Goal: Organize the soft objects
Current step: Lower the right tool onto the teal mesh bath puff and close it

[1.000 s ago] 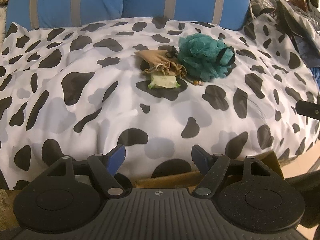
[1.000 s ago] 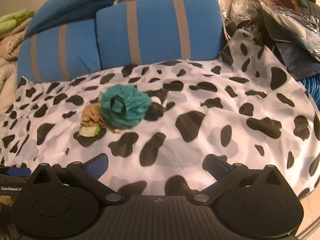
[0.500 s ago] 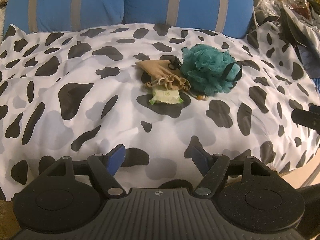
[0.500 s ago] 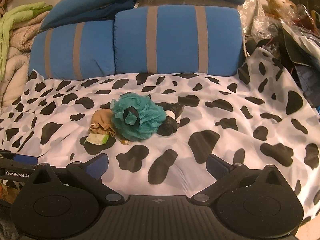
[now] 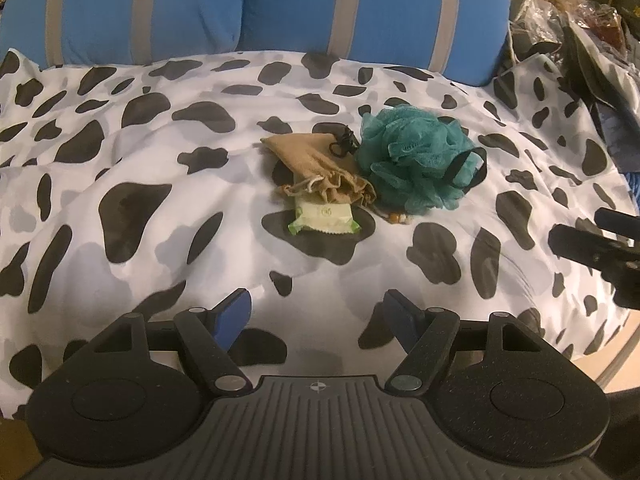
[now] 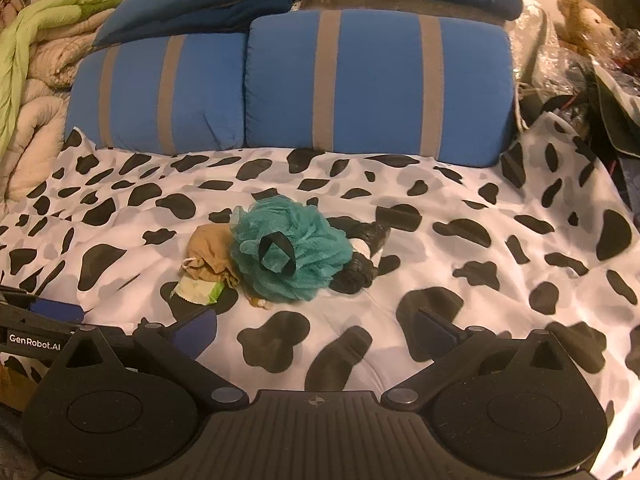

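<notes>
Left gripper point(image 5: 318, 312): we see its blue-padded fingers spread well apart with nothing between them, hovering over the near edge of the cow-print cover point(image 5: 120, 152). Its side also shows at the left edge of the right wrist view.
Right gripper point(image 6: 316, 330): we see its fingers spread wide too, holding nothing, above the near part of the cover. Its black tip shows at the right edge of the left wrist view.
Soft pile: we find all the small items bunched together near the middle of the cover, well away from both grippers.
Teal bath pouf point(image 5: 416, 160): it sits at the right of the pile, with a black loop on its near-right side.
Tan drawstring pouch point(image 5: 320, 168): it lies just left of the pouf, touching it, with its gathered mouth towards us.
Green-white packet point(image 5: 326, 218): it lies flat at the pouch's mouth, partly tucked under it, on a black patch of the print.
Black-and-white bundle point(image 6: 366, 256): it touches the pouf's far-right side; we cannot tell what it is.
Blue cushions point(image 6: 360, 80): two of them, with grey stripes, stand along the cover's far edge.
</notes>
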Motion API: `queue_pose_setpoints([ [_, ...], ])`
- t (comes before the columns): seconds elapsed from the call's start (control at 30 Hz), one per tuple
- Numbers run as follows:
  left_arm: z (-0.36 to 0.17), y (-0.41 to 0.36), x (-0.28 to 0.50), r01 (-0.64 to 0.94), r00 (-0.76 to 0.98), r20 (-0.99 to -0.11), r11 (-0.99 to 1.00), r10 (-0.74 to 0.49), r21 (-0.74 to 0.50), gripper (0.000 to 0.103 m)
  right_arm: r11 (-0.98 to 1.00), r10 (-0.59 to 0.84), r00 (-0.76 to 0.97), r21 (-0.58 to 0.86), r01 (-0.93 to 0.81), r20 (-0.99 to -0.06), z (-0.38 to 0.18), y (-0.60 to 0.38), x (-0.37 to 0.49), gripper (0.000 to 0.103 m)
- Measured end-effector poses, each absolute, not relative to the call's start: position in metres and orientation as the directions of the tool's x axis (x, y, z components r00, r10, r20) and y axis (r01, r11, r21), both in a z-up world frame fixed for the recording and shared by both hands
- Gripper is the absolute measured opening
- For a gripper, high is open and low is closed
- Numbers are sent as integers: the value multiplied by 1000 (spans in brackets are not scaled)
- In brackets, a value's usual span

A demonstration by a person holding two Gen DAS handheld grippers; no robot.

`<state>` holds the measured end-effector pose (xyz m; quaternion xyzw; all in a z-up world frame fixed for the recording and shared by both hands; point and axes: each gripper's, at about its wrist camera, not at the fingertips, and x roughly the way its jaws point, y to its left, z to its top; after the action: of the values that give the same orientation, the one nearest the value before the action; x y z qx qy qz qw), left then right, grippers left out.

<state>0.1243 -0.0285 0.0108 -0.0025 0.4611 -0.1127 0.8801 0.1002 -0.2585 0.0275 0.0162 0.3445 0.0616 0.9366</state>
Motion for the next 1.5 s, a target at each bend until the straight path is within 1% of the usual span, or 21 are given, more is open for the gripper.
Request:
queue_pose_setpoints([
  [0.17, 12, -28, 137, 192, 555, -808, 975, -199, -108, 72, 989, 145, 749, 69, -132, -647, 25, -254, 116, 103],
  [0.53, 8, -28, 162, 179, 559, -819, 983, -132, -36, 72, 977, 183, 733, 42, -207, -656, 17, -244, 151, 103],
  [0.87, 18, -24, 175, 185, 569, -807, 981, -158, -62, 72, 972, 199, 722, 40, -231, -662, 15, -242, 183, 103],
  [1.0, 18, -21, 179, 165, 569, -811, 985, -138, -52, 72, 970, 206, 713, 46, -237, -670, 12, -240, 194, 103],
  [1.1, 19, -21, 178, 163, 571, -811, 986, -128, -41, 75, 968, 209, 708, 37, -250, -674, 9, -237, 203, 103],
  [1.17, 21, -21, 176, 176, 581, -804, 984, -132, -34, 80, 967, 204, 707, 24, -255, -677, 7, -234, 210, 103],
  [1.3, 23, -22, 174, 204, 606, -786, 979, -126, 0, 80, 966, 198, 697, 17, -257, -689, 1, -228, 226, 103],
  [1.5, 20, -17, 179, 208, 603, -790, 978, -111, 21, 80, 962, 192, 666, 3, -273, -721, -14, -216, 249, 103],
])
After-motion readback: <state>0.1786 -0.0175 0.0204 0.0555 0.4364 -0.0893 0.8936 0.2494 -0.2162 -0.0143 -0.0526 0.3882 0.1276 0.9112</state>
